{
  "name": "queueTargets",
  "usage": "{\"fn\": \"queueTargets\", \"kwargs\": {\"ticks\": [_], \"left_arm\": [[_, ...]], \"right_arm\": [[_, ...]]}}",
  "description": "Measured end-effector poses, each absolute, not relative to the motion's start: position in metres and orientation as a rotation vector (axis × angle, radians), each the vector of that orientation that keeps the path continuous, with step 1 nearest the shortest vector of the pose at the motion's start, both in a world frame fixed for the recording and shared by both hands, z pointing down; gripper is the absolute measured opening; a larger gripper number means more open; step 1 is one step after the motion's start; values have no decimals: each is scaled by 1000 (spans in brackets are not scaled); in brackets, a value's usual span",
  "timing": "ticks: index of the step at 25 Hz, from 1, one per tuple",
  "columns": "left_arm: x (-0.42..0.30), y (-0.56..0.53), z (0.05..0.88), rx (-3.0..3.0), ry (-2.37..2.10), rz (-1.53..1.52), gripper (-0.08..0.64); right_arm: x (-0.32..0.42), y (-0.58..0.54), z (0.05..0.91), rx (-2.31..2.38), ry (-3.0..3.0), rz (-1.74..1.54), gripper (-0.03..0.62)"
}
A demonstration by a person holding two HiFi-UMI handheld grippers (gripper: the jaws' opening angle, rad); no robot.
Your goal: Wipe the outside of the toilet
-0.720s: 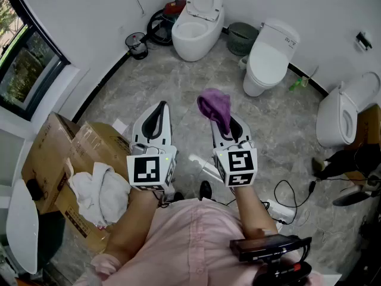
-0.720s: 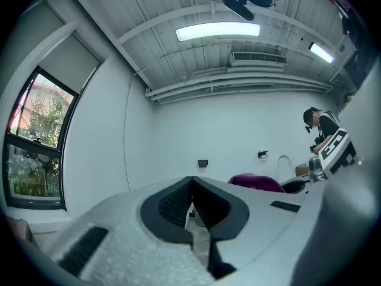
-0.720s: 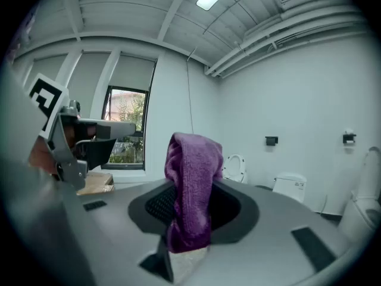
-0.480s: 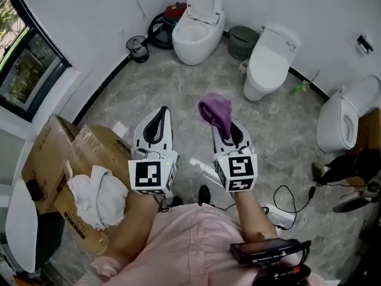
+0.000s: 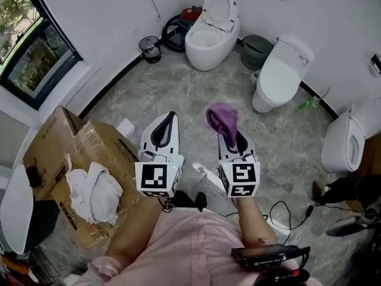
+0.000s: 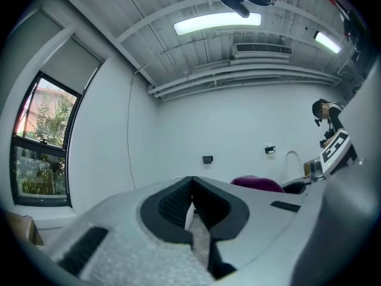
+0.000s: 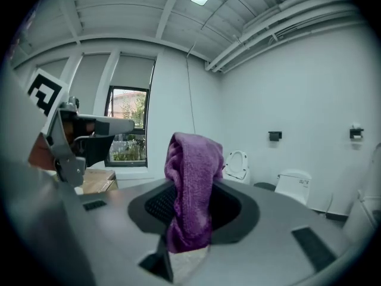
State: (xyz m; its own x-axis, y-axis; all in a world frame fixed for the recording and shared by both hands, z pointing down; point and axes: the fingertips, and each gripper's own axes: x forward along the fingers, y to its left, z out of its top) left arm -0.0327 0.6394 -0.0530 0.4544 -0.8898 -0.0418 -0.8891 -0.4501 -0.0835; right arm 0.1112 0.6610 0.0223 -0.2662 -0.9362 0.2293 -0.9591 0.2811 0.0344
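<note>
No word, brand or number can be read anywhere. The closed toilet (image 5: 278, 71) carries a small white label (image 5: 303, 56) on the far end of its lid, with dark print on it. This label shows again in the right gripper view (image 7: 303, 182), but in both views the print is too small to make out. The left marker cube (image 5: 157, 178) and the right marker cube (image 5: 241, 178) each show a black-and-white square pattern, not letters. The cardboard box (image 5: 92, 151) has dark marks low on its side (image 5: 66, 214), too blurred to read.
</note>
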Motion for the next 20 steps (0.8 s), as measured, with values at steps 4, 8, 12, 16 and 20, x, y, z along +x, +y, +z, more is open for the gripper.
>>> {"fn": "queueTargets", "kwargs": {"ticks": [4,8,12,16,20], "left_arm": [[-41,622,-49,-2578,1638,-18,8],[-55,587,-35,-2572,1692,-32,8],[-65,535,-17,-2583,1721,-46,8],[-80,471,0,-2602,1735,-62,8],[-98,408,10,-2635,1759,-70,8]], "right_arm": [[110,635,27,1742,-2358,185,135],[103,598,36,1716,-2360,188,135],[96,546,55,1698,-2346,224,135],[82,480,72,1691,-2336,245,135],[72,412,81,1689,-2325,277,135]]}}
